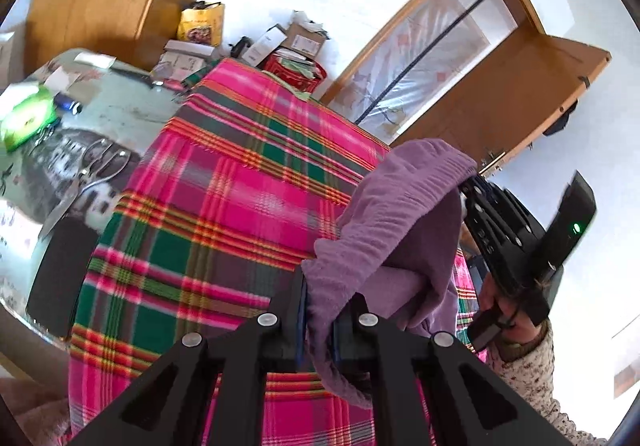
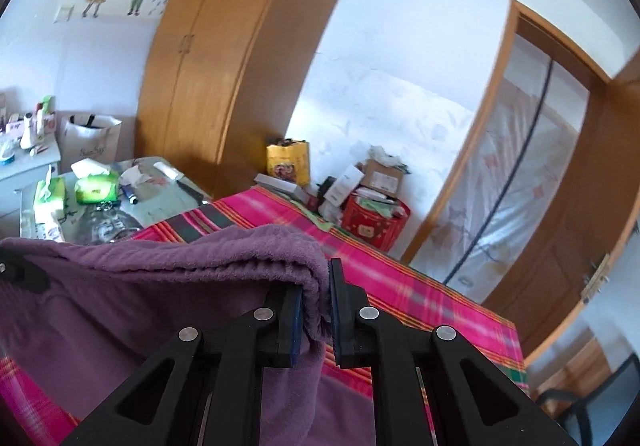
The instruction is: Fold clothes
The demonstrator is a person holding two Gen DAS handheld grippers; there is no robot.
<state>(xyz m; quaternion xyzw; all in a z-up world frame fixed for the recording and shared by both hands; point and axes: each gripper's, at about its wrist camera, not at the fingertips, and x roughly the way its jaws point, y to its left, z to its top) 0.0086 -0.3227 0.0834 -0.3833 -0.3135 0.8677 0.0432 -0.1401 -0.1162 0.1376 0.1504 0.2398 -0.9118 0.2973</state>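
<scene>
Both tongs are clamped on the purple fleece garment: left tongs and right tongs holding it above the plaid-covered worktop.

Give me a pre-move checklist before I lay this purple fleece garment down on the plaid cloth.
1. Left gripper shut on the purple fleece garment: ok, fabric sits between its pads.
2. Right gripper shut on the garment's edge: ok, a fold is pinched between the pads.
3. Garment lifted off the pink and green plaid cloth: cannot tell; it hangs between both grippers, but its lower end is hidden.
4. Landing area on the cloth free of objects: ok in the part visible.
5. Garment spread flat between the grippers: not ok, it is bunched and drooping.
6. Metal scissors on the side table stay off the cloth: ok.
</scene>
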